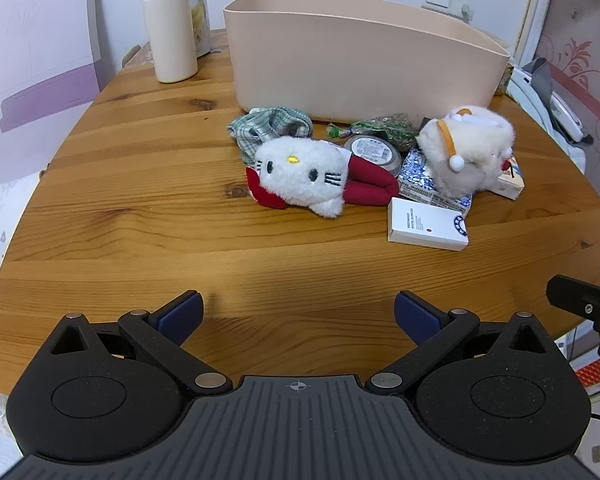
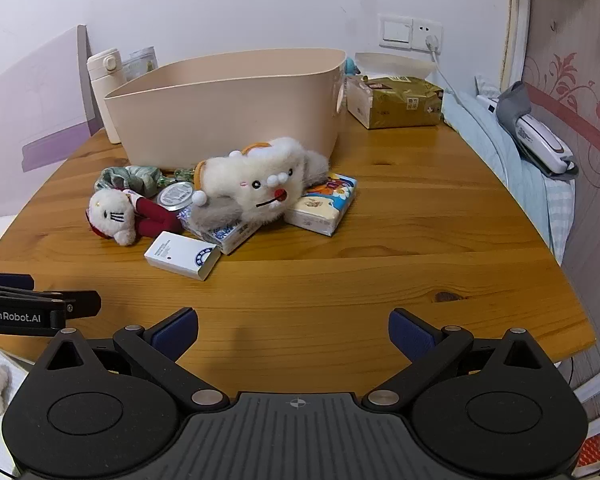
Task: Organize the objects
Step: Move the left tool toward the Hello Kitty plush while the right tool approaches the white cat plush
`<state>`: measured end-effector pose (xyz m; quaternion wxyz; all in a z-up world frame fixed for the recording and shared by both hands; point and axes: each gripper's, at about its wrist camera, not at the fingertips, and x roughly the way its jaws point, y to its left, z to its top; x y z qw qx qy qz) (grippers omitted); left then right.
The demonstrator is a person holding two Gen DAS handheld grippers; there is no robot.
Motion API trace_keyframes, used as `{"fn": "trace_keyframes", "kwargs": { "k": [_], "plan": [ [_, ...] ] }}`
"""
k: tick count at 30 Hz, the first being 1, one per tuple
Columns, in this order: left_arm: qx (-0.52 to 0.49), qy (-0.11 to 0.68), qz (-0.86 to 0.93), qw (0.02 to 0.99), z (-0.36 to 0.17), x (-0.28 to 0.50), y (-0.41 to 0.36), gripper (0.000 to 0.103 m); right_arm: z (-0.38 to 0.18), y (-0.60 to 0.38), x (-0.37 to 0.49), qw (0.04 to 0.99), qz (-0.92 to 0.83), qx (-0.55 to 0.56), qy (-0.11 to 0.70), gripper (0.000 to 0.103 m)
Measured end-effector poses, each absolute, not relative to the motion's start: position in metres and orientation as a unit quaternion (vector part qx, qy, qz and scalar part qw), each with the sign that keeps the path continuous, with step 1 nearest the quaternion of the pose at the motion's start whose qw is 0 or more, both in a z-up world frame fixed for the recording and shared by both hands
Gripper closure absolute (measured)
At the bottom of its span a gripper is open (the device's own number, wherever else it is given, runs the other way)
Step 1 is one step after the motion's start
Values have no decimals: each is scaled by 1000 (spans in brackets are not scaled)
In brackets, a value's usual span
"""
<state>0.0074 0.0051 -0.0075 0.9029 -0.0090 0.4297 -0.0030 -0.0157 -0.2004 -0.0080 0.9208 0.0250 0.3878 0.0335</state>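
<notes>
Both the left hand-held gripper (image 1: 298, 312) and the right hand-held gripper (image 2: 294, 330) hover spread wide and empty, while the soft, light cat toy (image 1: 300, 176) lies just before the bin (image 1: 360, 60), best pinched across its squashy head.

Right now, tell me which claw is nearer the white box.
Hard to call, perhaps right. The right claw sits below the white box, which lies up and to its left. From the left claw the box lies up and to its right.
</notes>
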Motion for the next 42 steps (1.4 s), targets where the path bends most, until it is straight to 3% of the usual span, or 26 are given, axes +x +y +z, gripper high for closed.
{"fn": "trace_keyframes", "kwargs": {
  "k": [42],
  "plan": [
    [-11, 428, 11, 904, -4, 19, 10, 0, -9, -203, 0, 921, 44, 49, 384, 0]
  ]
}}
